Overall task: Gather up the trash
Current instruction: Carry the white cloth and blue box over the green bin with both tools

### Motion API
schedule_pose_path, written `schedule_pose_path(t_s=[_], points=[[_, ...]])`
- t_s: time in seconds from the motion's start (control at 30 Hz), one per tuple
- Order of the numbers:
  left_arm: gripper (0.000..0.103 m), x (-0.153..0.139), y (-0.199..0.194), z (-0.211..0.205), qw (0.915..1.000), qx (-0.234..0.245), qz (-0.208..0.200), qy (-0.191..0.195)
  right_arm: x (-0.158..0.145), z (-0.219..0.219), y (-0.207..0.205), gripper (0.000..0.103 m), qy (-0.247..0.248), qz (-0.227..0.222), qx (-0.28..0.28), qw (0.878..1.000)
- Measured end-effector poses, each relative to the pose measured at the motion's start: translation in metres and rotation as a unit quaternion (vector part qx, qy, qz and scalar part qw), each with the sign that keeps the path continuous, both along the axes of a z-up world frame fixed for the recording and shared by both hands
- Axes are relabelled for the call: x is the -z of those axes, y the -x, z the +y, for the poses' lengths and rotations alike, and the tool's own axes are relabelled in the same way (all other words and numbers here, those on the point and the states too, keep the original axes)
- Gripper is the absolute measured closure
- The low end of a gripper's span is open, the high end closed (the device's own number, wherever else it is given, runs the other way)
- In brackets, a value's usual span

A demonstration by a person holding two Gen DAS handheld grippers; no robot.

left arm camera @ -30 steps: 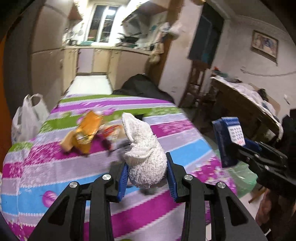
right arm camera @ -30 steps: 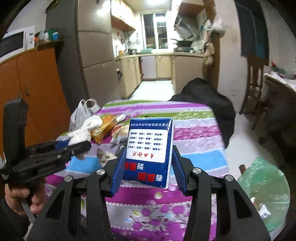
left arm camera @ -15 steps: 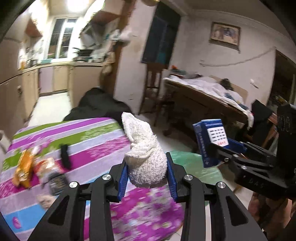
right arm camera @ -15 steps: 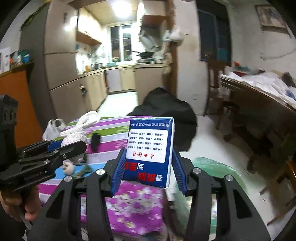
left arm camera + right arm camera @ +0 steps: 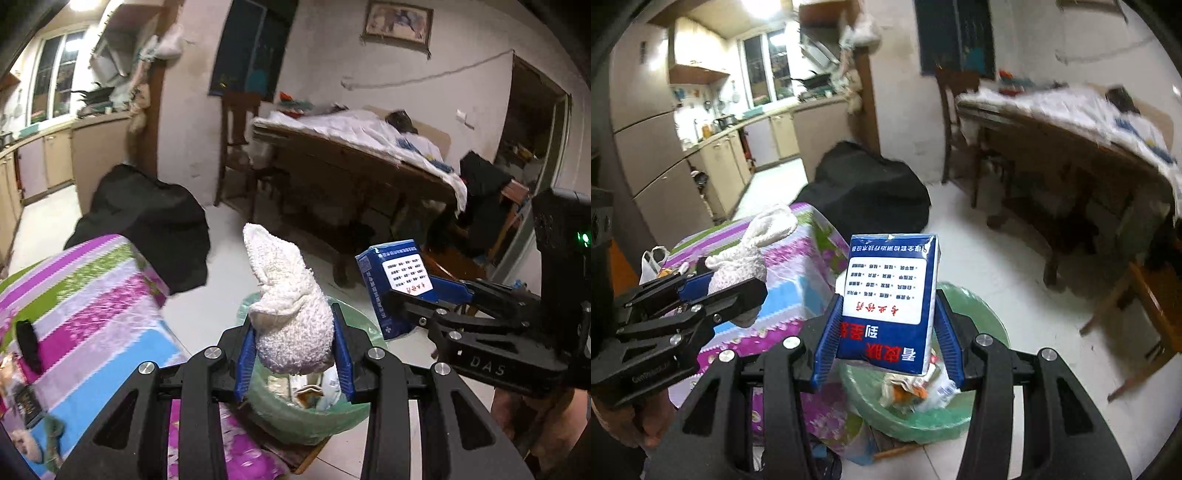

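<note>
Trash, two pieces, both carried above green-lined bin [image 5: 295, 421] beside table [image 5: 92, 306].

Left gripper [image 5: 294, 354] clenched on white cloth wad [image 5: 291, 314]: soft, light, compressible; grip at fat base, limp tip at 12 o'clock.

Right gripper [image 5: 888, 347] clamps blue carton [image 5: 892, 299] at lower side walls: light, thin-walled, likely crushable; bin [image 5: 960, 417] at 6 o'clock.

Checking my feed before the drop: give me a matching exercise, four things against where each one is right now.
Things:
1. white cloth
2. blue box
3. green bin
4. black phone

Places:
A. on the striped tablecloth
B. clamped in the right tongs
C. on the floor beside the table, with wrappers already inside
D. clamped in the left tongs

Pairs: 1-D, 2-B, 3-C, 4-A
</note>
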State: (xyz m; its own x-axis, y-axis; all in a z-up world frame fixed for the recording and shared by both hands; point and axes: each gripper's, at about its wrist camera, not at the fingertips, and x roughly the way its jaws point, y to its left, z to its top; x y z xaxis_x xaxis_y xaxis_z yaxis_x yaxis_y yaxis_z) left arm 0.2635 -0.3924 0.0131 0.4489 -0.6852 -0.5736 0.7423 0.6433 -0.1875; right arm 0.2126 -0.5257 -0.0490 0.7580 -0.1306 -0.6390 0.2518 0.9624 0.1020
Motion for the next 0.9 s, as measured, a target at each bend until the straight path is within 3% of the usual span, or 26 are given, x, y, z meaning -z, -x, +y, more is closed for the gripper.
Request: schedule_pose_path(t_s=[0.33,0.57,0.9], points=[[0.065,0.054,-0.039,-0.059,0.9979,0.016,0.048,-0.041,0.025,-0.044,-0.007,0.056,-0.051,0.054,0.020,0.997],[0.065,0.083,-0.049,-0.062,0.9962,0.019,0.062,-0.058,0.037,-0.058,-0.015,0.056,-0.065,0.070,0.020,0.995],[0.065,0.084,-0.049,-0.063,0.9963,0.024,0.060,-0.056,0.038,-0.064,-0.020,0.056,-0.064,0.074,0.020,0.995]])
